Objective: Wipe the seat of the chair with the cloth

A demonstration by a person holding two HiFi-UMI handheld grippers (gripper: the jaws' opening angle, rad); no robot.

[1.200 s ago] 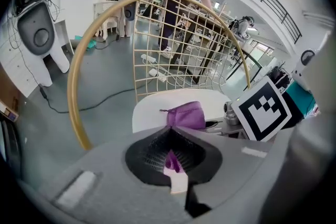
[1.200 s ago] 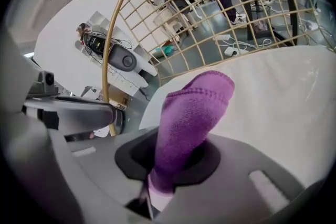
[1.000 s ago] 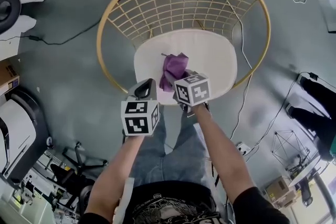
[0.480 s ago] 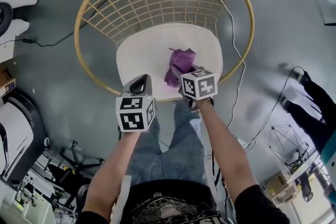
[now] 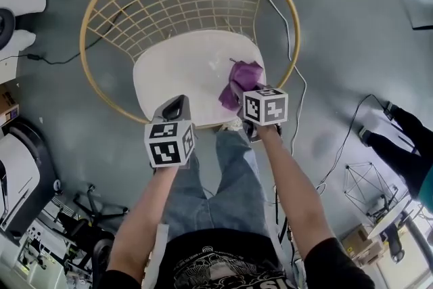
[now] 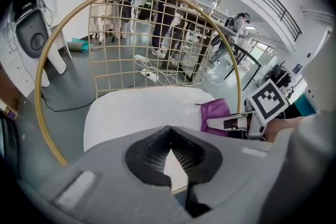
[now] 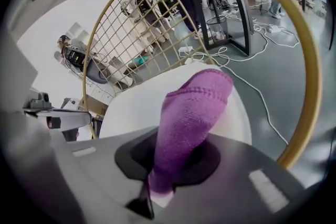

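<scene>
Right gripper (image 7: 170, 165) is clamped on a purple cloth (image 7: 191, 118), which lies at the right side of the white seat (image 5: 183, 71) — mid-wipe, I judge. Left gripper (image 6: 170, 157), jaws together and empty, hovers at the front edge — a sweep across the bare left part seems due next.

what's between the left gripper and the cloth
Only bare seat: in the head view nothing lies between the left gripper and the cloth.

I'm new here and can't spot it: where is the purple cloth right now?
The purple cloth is held in the right gripper, at the right side of the white seat in the head view, near the gold rim.
</scene>
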